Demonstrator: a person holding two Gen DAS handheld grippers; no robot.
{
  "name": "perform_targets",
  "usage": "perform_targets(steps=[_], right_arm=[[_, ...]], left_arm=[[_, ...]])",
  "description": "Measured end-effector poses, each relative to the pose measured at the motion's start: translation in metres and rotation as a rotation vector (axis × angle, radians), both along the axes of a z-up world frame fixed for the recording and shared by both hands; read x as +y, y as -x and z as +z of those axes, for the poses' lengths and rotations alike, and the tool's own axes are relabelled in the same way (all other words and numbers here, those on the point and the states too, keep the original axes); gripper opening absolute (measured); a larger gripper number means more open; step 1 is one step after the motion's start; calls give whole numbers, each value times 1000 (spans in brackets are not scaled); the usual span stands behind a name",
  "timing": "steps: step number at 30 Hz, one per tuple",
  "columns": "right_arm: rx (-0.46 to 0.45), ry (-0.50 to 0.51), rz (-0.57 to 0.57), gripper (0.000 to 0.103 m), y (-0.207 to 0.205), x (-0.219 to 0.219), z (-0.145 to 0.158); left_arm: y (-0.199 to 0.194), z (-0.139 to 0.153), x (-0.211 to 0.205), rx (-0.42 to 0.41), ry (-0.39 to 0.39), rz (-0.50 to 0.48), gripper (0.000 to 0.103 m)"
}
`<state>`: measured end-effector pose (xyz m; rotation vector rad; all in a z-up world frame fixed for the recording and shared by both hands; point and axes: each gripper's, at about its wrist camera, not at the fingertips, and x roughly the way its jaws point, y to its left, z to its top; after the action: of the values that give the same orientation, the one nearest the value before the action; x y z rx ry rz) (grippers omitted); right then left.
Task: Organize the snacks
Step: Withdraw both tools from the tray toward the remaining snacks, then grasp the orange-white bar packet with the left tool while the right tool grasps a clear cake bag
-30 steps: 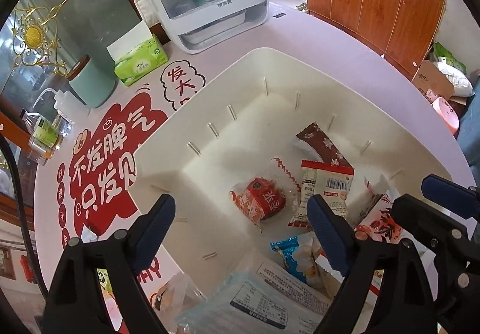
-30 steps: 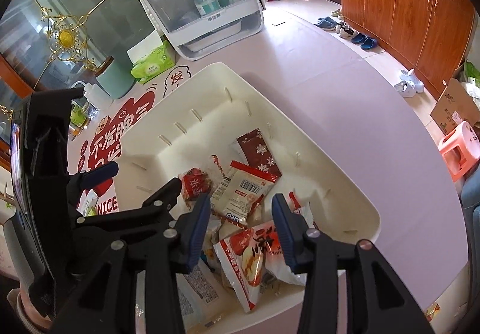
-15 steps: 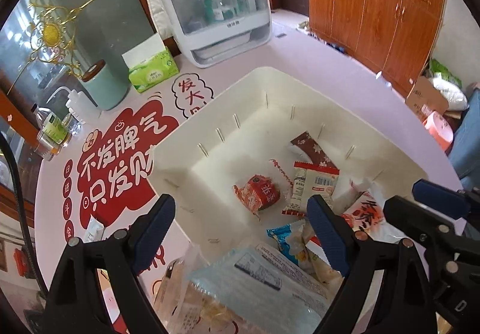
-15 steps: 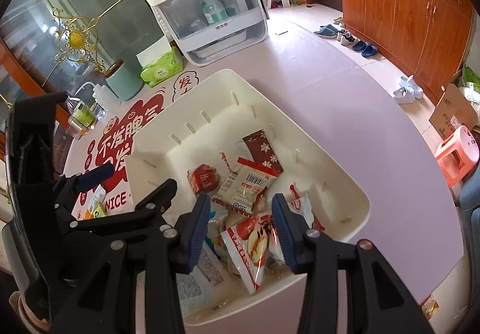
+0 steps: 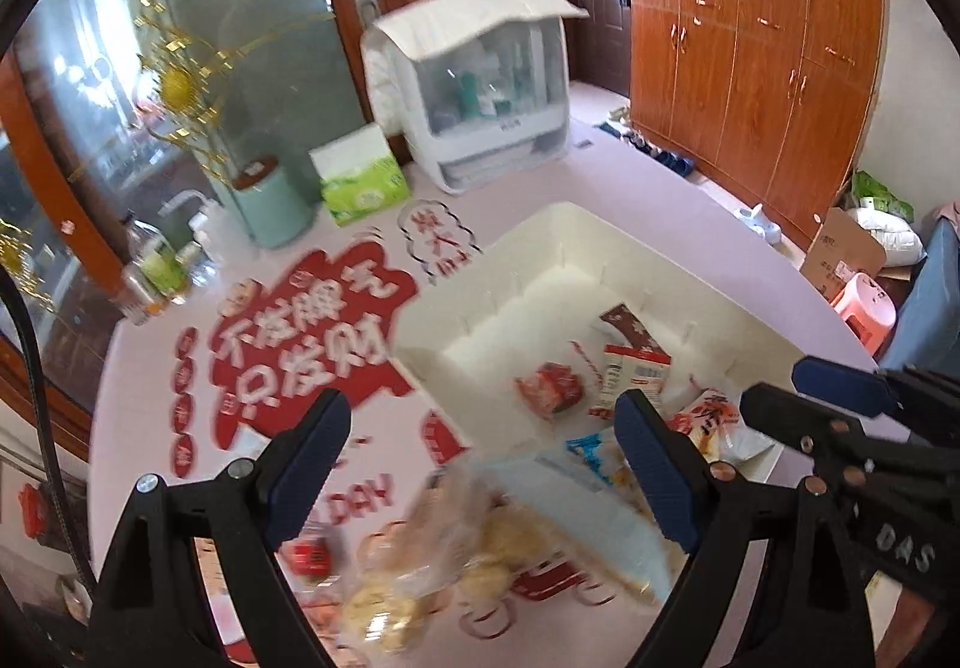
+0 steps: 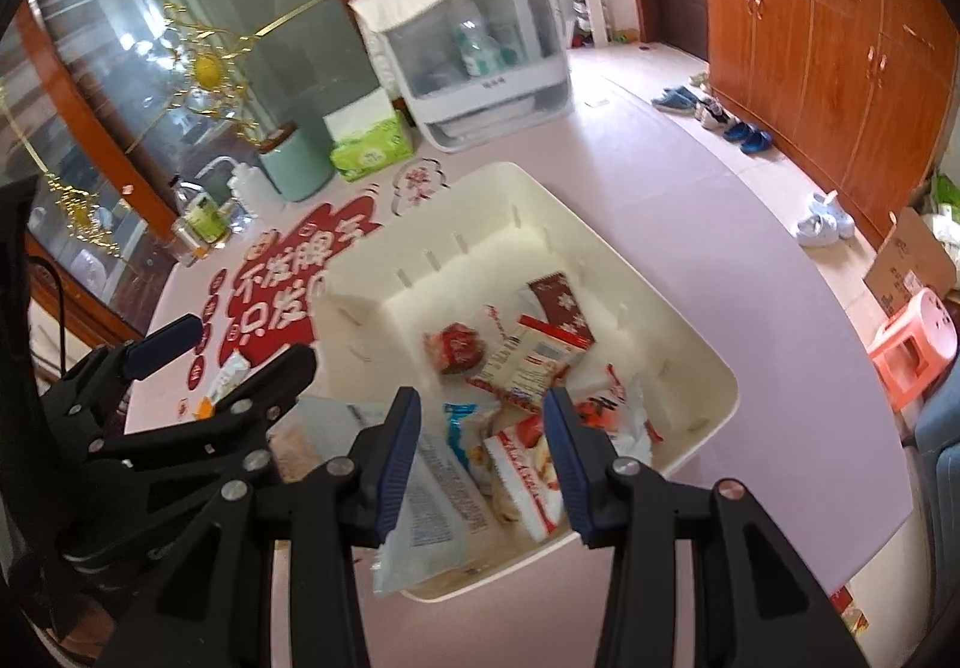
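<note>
Two grippers hover over one white bin (image 6: 690, 344) of snack packets: left gripper (image 5: 480, 464) wide, right gripper (image 6: 480, 458) narrower, both empty.

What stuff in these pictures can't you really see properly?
- Bag of round snacks, left wrist view: motion blur; its label can't be read.
- Big clear packet, right wrist view: partly behind the right tool; its near end is blurred.
- Bottles inside the white cabinet, right wrist view: frosted front and blur hide what they are.
- White bin, left wrist view: the near corner is hidden by the left tool.
</note>
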<state>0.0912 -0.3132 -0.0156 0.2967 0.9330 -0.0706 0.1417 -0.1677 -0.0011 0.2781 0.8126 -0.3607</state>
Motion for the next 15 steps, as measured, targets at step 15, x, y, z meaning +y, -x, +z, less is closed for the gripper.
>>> perform_targets(steps=[15], right_arm=[[-79,20,220,43,-26,92,33]], left_arm=[[-7,83,159,-128,-190,177,89]])
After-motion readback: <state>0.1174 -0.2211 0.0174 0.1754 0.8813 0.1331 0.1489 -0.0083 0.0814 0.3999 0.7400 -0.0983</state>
